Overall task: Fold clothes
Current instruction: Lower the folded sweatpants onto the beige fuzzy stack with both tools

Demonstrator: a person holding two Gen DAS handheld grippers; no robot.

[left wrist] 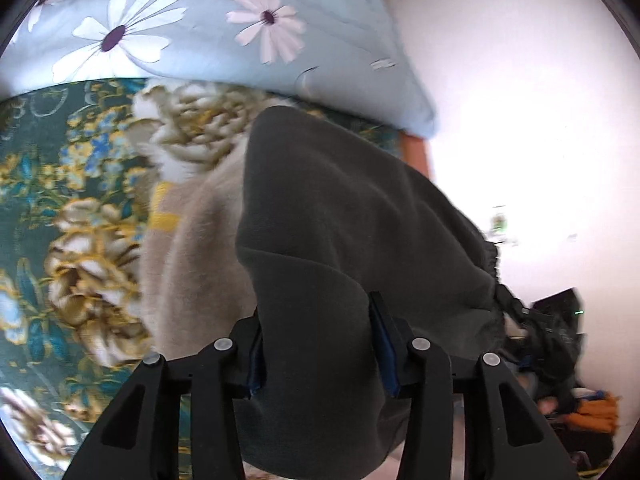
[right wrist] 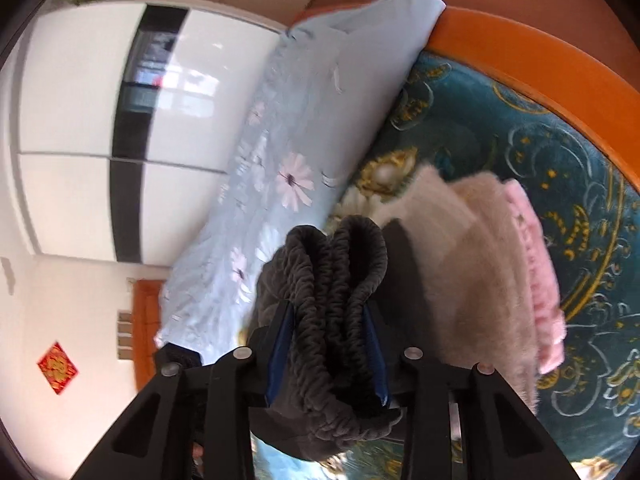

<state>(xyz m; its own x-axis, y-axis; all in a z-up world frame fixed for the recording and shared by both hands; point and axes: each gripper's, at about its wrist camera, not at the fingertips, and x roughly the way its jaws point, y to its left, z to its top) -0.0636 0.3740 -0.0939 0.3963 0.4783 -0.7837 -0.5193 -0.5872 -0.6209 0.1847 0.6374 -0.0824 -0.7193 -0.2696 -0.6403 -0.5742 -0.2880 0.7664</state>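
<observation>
A dark grey garment (left wrist: pixel 340 208) hangs between my two grippers above the bed. My left gripper (left wrist: pixel 320 320) is shut on a thick fold of its plain cloth. My right gripper (right wrist: pixel 330 312) is shut on its bunched elastic waistband (right wrist: pixel 336 264). Below the garment lies a folded beige fluffy piece (left wrist: pixel 192 248), which also shows in the right wrist view (right wrist: pixel 472 264) with a folded pink fluffy piece (right wrist: pixel 536 264) beside it.
The bed has a teal floral cover (right wrist: pixel 520 128) and an orange wooden frame (right wrist: pixel 540 52). A light blue daisy quilt (left wrist: pixel 208 24) lies rolled along one side. A white wardrobe (right wrist: pixel 80 120) stands beyond the bed. Dark bags (left wrist: pixel 560 340) sit on the floor.
</observation>
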